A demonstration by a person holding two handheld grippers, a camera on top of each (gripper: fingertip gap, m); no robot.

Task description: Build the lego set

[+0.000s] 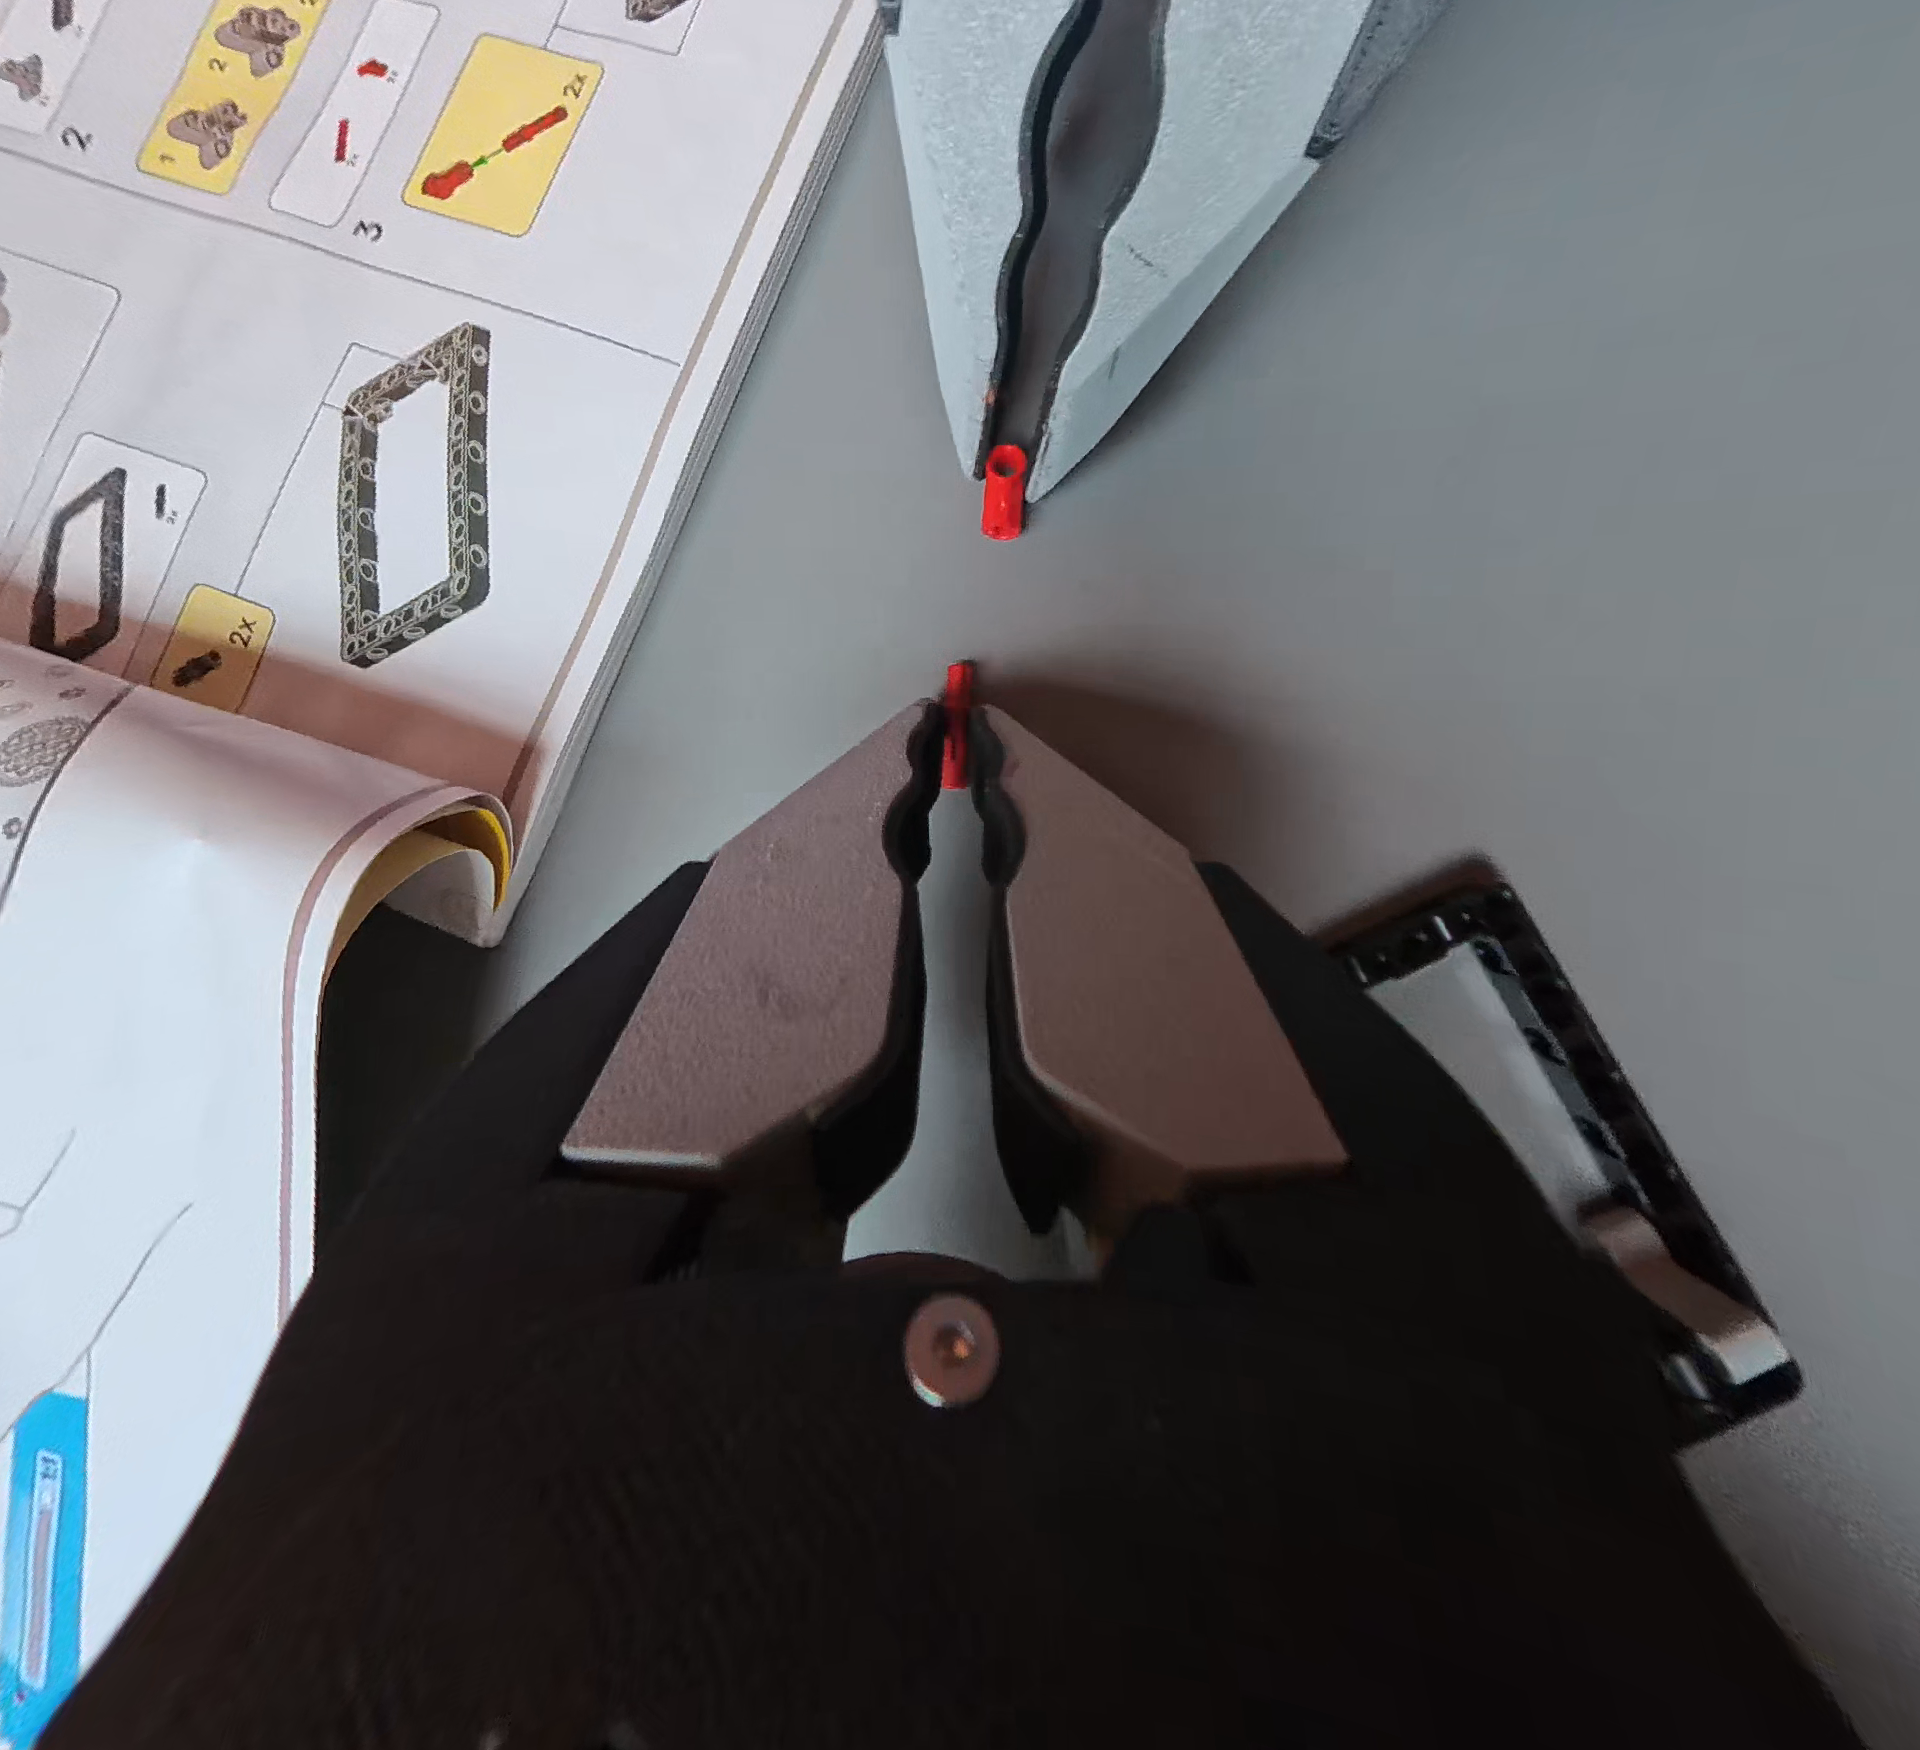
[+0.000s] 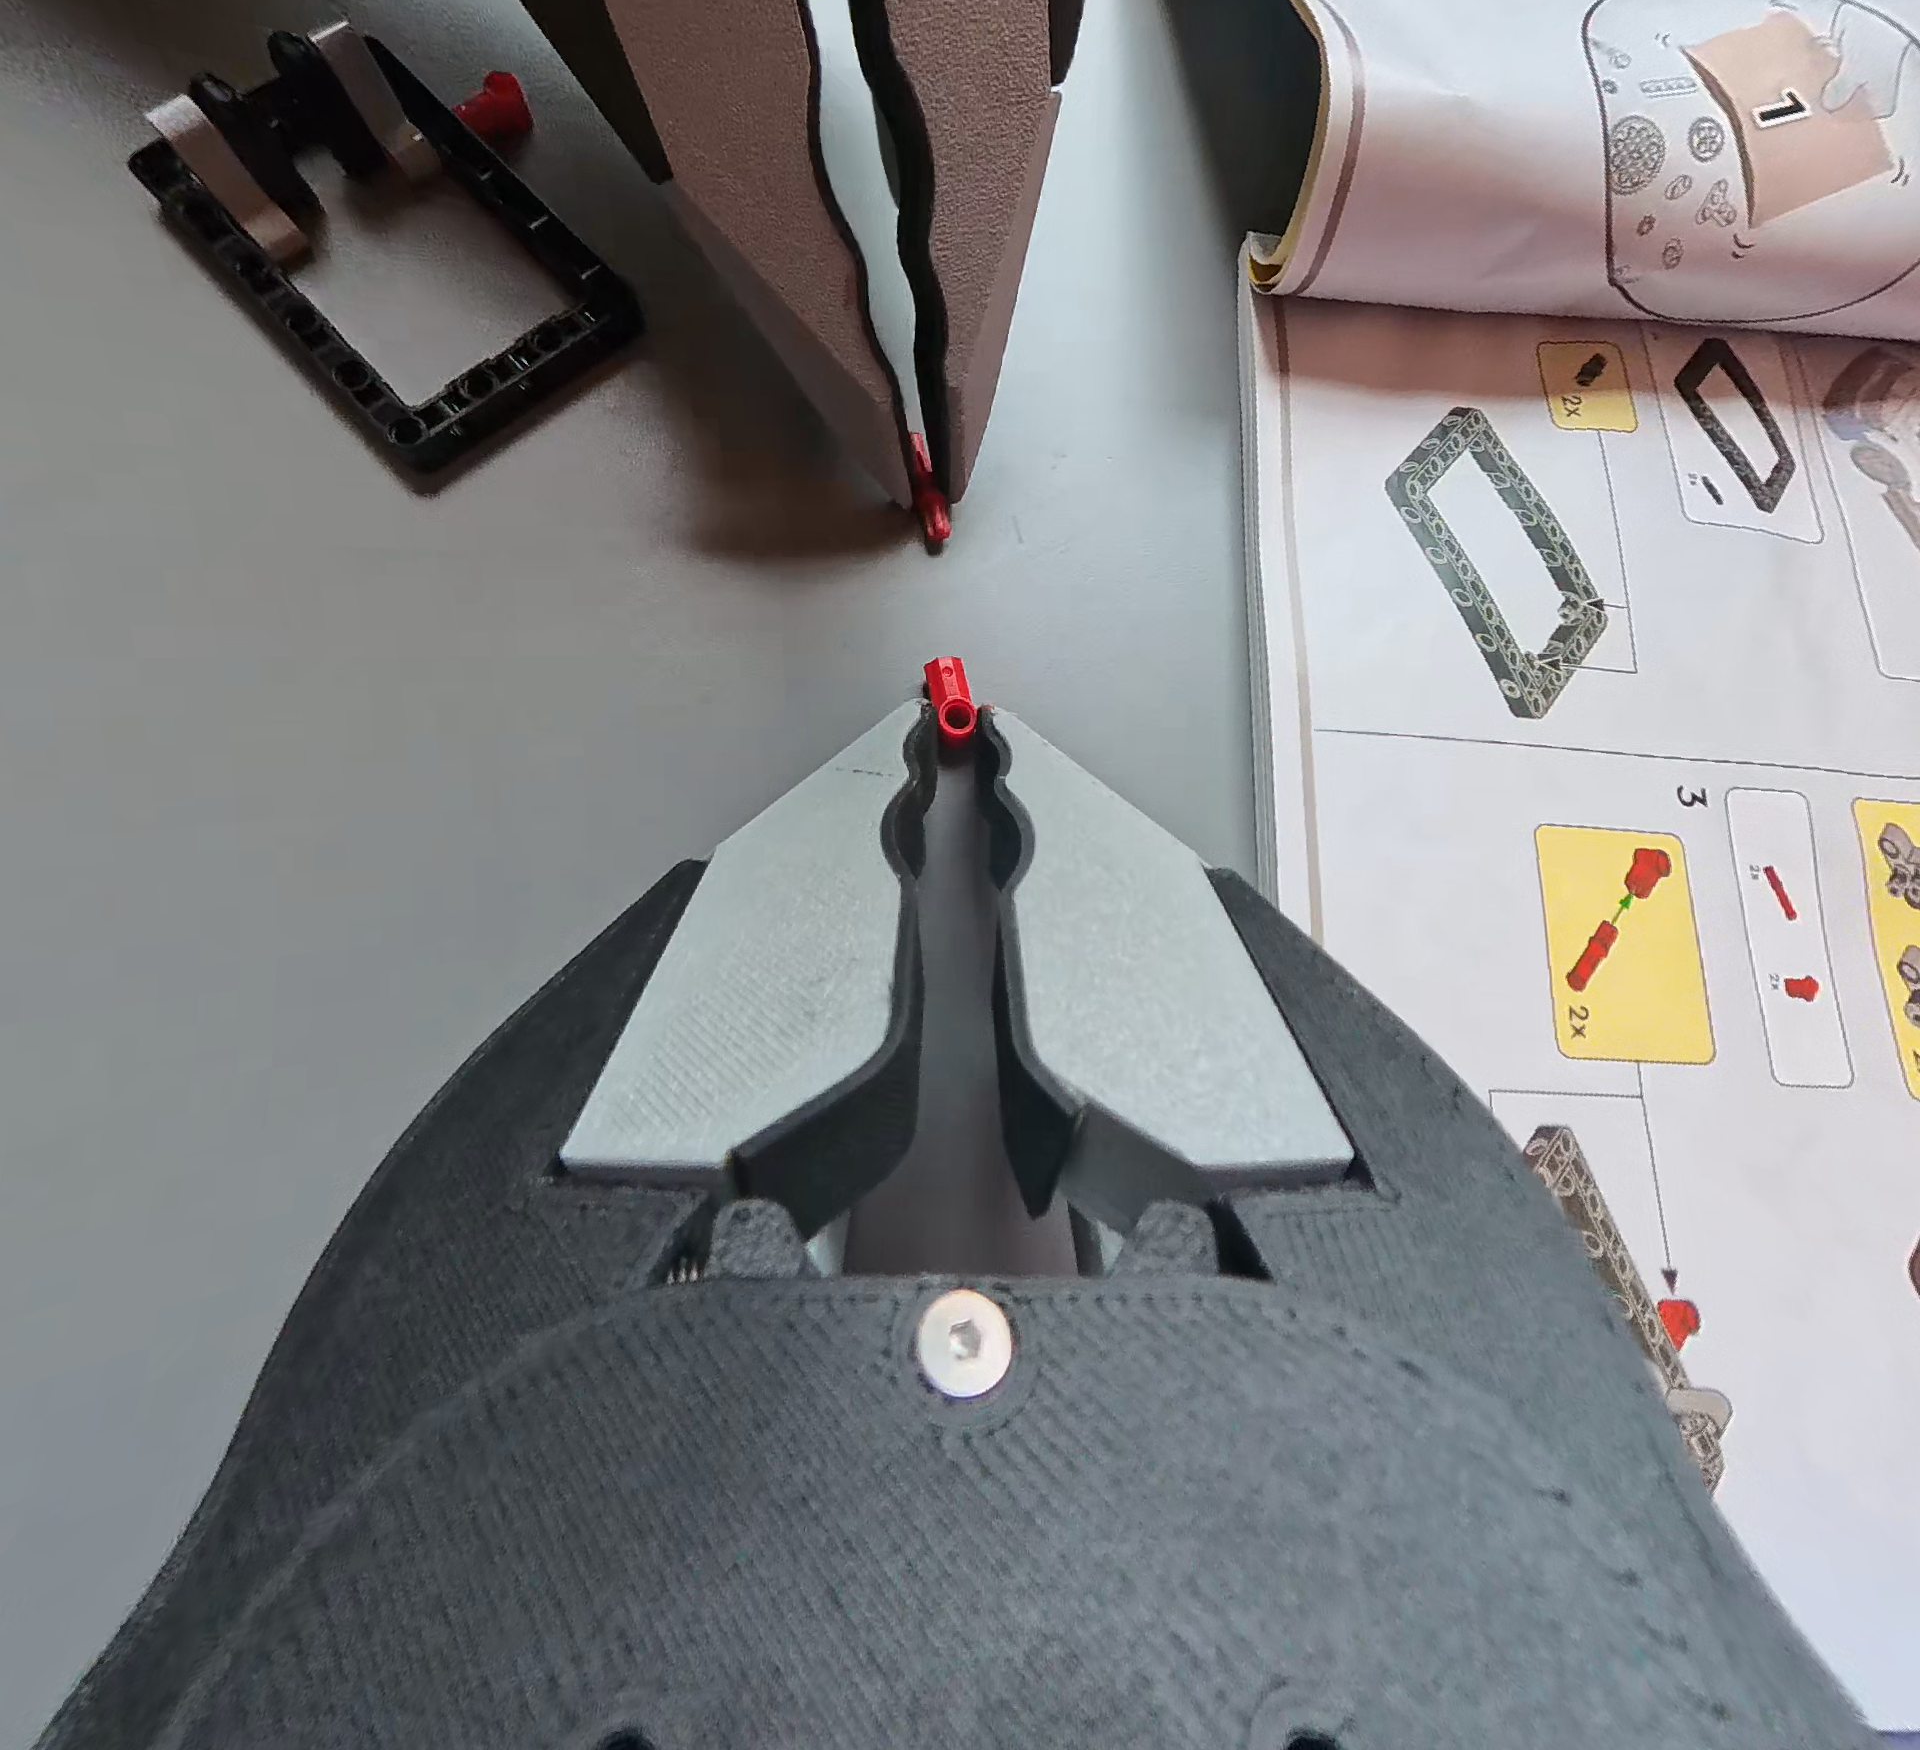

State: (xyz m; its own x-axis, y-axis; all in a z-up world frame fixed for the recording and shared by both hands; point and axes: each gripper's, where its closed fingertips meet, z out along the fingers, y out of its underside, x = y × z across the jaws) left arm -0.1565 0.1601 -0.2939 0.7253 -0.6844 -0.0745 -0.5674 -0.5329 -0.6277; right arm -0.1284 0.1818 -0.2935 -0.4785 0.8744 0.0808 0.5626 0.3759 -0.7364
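My left gripper (image 1: 956, 713), with brown fingers, is shut on a thin red pin (image 1: 956, 724) that sticks out past its tips. My right gripper (image 2: 954, 713), with grey fingers, is shut on a short red connector (image 2: 951, 698) with a round hole. The two grippers face each other tip to tip, a small gap apart, above the grey table. The right gripper with the red connector (image 1: 1003, 490) shows at the top of the left wrist view. The left gripper with the red pin (image 2: 928, 495) shows at the top of the right wrist view.
A black rectangular lego frame (image 2: 384, 266) with grey and black parts on it lies on the table, with another red piece (image 2: 494, 102) beside it. The frame also shows in the left wrist view (image 1: 1558, 1098). An open instruction booklet (image 1: 312, 298) (image 2: 1558, 661) lies alongside. About 5 cm separates my left fingertips from my right.
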